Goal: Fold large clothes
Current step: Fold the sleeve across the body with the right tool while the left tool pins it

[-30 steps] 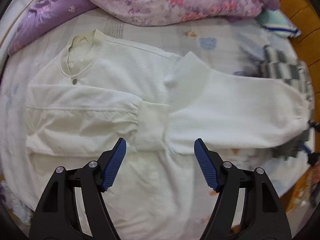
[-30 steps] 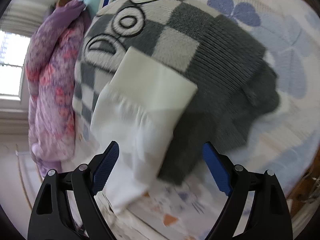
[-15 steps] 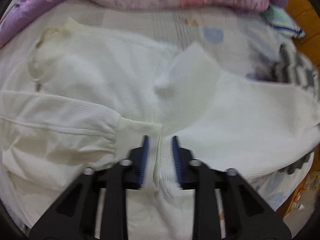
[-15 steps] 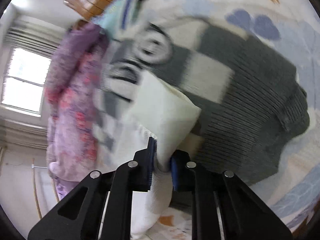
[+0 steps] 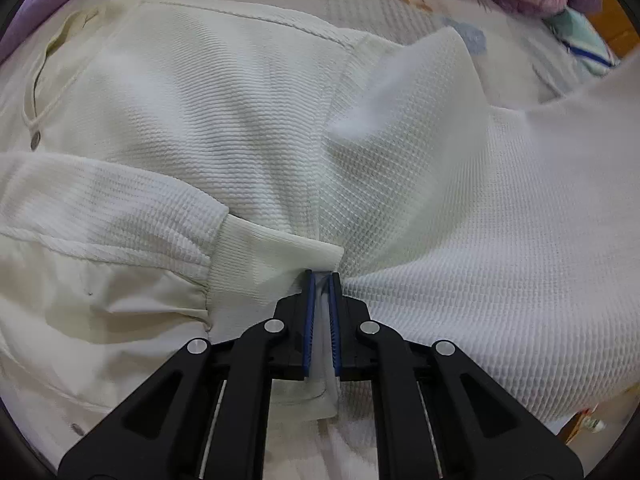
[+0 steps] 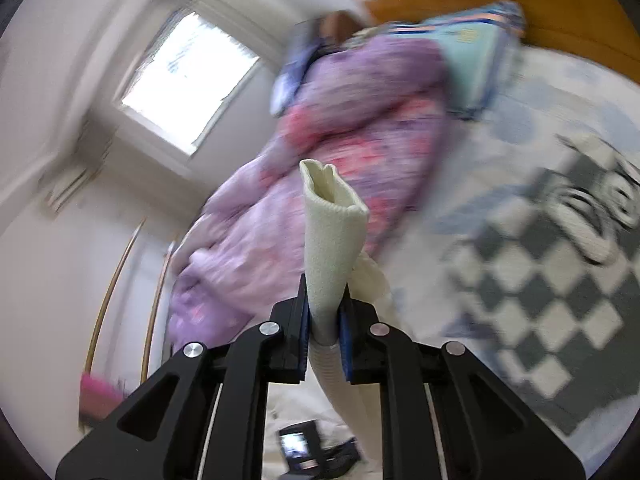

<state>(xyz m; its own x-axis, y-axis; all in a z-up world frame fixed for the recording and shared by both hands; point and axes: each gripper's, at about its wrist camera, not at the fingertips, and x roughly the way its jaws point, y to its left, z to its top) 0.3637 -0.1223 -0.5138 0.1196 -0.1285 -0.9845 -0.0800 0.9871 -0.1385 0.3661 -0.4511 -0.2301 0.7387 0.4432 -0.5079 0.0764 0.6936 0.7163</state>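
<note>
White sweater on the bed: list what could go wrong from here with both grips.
1. The right gripper pinches only the sleeve cuff; as it swings across, the narrow rib may slip out.
2. The left gripper clamps a thin pleat of the white sweater beside the other cuff; pulling could bunch the body.
3. The checkered sweater lies close and could be dragged.

We see a purple floral quilt (image 6: 328, 168) heaped on the bed (image 5: 392, 4), a checkered grey sweater (image 6: 552, 288) beside it, and a bright window (image 6: 188, 80) behind.
</note>
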